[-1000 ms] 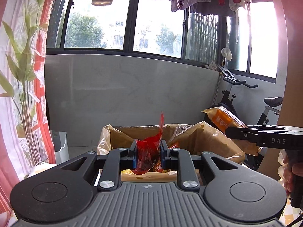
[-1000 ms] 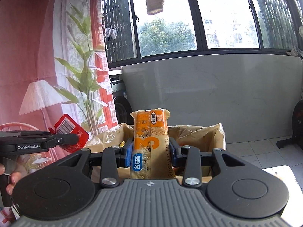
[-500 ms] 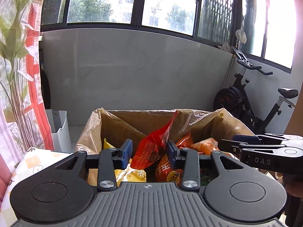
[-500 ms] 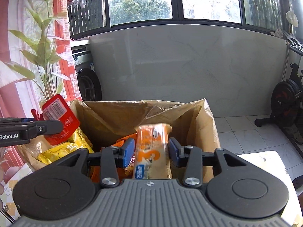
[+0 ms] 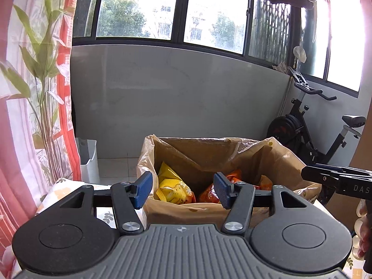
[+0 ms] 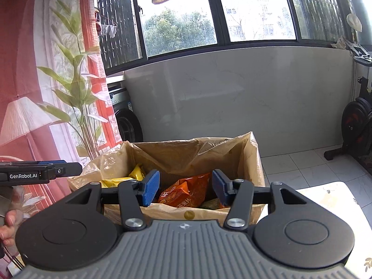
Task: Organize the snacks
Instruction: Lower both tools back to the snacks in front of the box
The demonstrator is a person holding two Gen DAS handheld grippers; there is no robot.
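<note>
A cardboard box lined with a tan plastic bag (image 5: 209,148) (image 6: 186,151) stands on the table just ahead of both grippers. Inside it lie yellow snack packets (image 5: 174,187) (image 6: 116,181) and orange snack packets (image 5: 209,193) (image 6: 186,191). My left gripper (image 5: 182,190) is open and empty at the box's near rim. My right gripper (image 6: 185,188) is open and empty at the near rim too. The right gripper's side shows in the left wrist view (image 5: 337,179); the left gripper's side shows in the right wrist view (image 6: 41,171).
A table with a patterned cloth (image 5: 65,186) (image 6: 330,193) holds the box. A white bin (image 5: 89,160) stands on the floor at left. An exercise bike (image 5: 309,134) (image 6: 358,125) is at right. A curtain (image 5: 23,116) hangs at left. A washing machine (image 6: 126,121) stands behind.
Both grippers opened over the box. The red packet left my left gripper and the orange bar left my right gripper. Both grippers then rose and drew back a little.
</note>
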